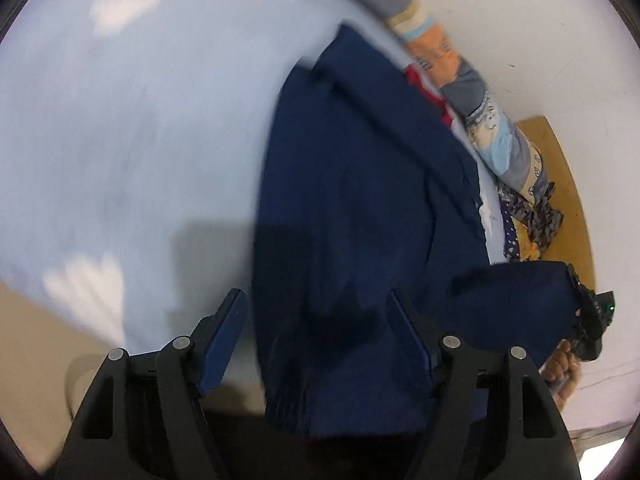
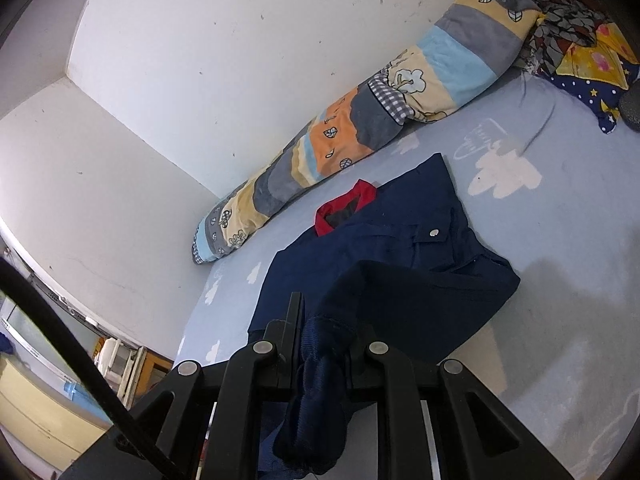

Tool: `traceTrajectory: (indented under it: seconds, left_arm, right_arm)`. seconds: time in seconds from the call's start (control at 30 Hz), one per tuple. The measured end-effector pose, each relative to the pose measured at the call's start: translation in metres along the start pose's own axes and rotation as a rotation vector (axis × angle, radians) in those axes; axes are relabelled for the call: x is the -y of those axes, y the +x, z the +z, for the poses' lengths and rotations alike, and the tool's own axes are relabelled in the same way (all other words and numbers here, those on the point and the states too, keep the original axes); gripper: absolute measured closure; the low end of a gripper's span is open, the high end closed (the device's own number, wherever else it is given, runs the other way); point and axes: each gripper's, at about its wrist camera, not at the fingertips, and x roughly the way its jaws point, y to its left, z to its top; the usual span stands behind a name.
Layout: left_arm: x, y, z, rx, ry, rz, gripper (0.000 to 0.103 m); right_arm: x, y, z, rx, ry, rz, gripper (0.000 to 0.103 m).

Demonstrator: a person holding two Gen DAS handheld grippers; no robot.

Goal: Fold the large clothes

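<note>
STEP: mid-fold, sleeve coming across | right tool [image 2: 326, 322] clamped on the navy cuff [image 2: 316, 392] | left tool [image 1: 316, 336] spread apart — gripping nothing | jacket [image 2: 404, 256] lies on the bed [image 2: 560, 240] beside the rolled quilt [image 2: 360, 128] | NEXT: probably lay the sleeve flat over the body, then let go.

No words, brand names or numbers can be read anywhere here. The navy jacket [image 2: 400, 256] bears only a plain metal snap [image 2: 433, 233] (no engraving shows on it). The bed sheet [image 2: 560, 248] carries white cloud shapes, and the striped quilt [image 2: 360, 128], up toward one o'clock from the jacket, carries leaf and tree drawings, none with letters. In the left wrist view everything is too blurred to show any print.
</note>
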Motion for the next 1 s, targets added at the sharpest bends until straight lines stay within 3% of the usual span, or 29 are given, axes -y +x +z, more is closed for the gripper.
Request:
traceTrajectory:
  seconds: [0.07,0.27,0.4,0.5,0.53,0.57,0.67,0.83,1.0]
  left_arm:
    - [-0.016,0.011,-0.015,-0.045,-0.032,0.000,0.033]
    - [-0.023,0.026,-0.040,-0.114,-0.042,-0.111,0.033]
    - [-0.017,0.046,-0.048,-0.148,-0.012,-0.053,0.037]
    - [-0.013,0.064,-0.050,-0.189,-0.014,-0.059,0.059]
    - [-0.009,0.068,-0.052,-0.197,0.003,-0.053,0.074]
    - [-0.006,0.068,-0.053,-0.199,0.012,-0.061,0.078]
    - [0.013,0.052,-0.055,-0.147,0.076,-0.080,0.085]
    - [0.033,0.026,-0.042,-0.065,0.105,-0.165,0.087]
    - [0.055,0.002,-0.013,0.020,0.138,-0.191,0.087]
  right_arm:
    - [-0.001,-0.002,0.000,0.002,-0.008,0.002,0.086]
    - [0.000,-0.004,-0.004,0.004,0.002,0.006,0.086]
    - [0.000,-0.006,-0.006,0.005,0.003,0.004,0.086]
    - [-0.001,-0.006,-0.008,0.008,0.004,0.003,0.086]
    - [-0.001,-0.006,-0.008,0.009,0.003,0.001,0.086]
    - [-0.001,-0.006,-0.008,0.010,0.006,0.001,0.086]
    - [-0.001,-0.007,-0.008,0.004,0.004,0.002,0.086]
    - [-0.003,-0.009,-0.005,-0.007,-0.008,-0.005,0.086]
    - [0.000,-0.005,0.006,-0.009,-0.002,0.003,0.086]
